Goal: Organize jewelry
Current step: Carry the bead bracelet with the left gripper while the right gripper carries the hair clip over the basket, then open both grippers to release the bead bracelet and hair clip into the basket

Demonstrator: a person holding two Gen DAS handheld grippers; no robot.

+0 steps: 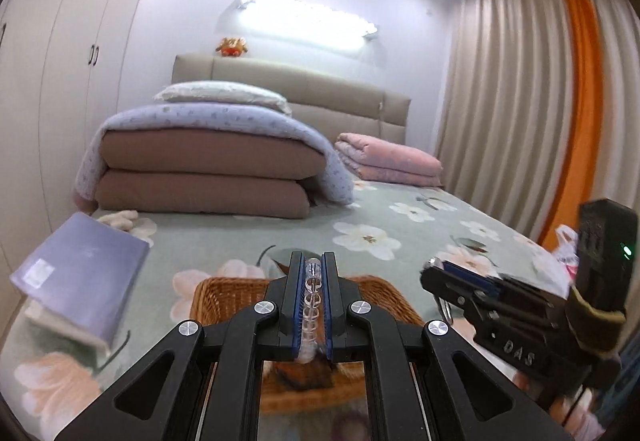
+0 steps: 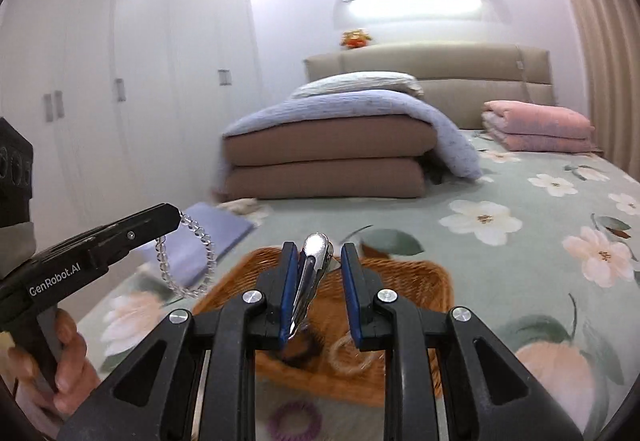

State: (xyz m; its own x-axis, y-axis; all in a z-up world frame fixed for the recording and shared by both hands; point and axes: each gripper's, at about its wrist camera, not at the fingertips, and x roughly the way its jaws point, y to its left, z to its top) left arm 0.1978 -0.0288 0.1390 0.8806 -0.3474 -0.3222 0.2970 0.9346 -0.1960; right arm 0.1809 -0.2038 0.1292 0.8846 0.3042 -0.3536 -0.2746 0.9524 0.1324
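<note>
My left gripper (image 1: 313, 261) is shut on a clear bead bracelet (image 1: 312, 289) that runs along the slot between its blue pads. In the right wrist view the bracelet (image 2: 200, 261) hangs in a loop from the left gripper (image 2: 176, 217), which a hand holds. My right gripper (image 2: 318, 249) is shut on a silver metal bangle (image 2: 314, 265) that leans against its left pad. Seen from the left wrist, the right gripper (image 1: 434, 269) is held at the right, level with the left. Both are held above a wicker basket (image 2: 424, 281) on the flowered bed sheet.
Inside the basket lie a twine ring (image 2: 352, 357) and a dark item (image 2: 304, 349). A purple hair tie (image 2: 296, 421) lies on the sheet near the basket. A purple book (image 1: 84, 273) lies at left. Folded quilts (image 1: 208, 169) and a pink blanket (image 1: 388, 161) are farther back.
</note>
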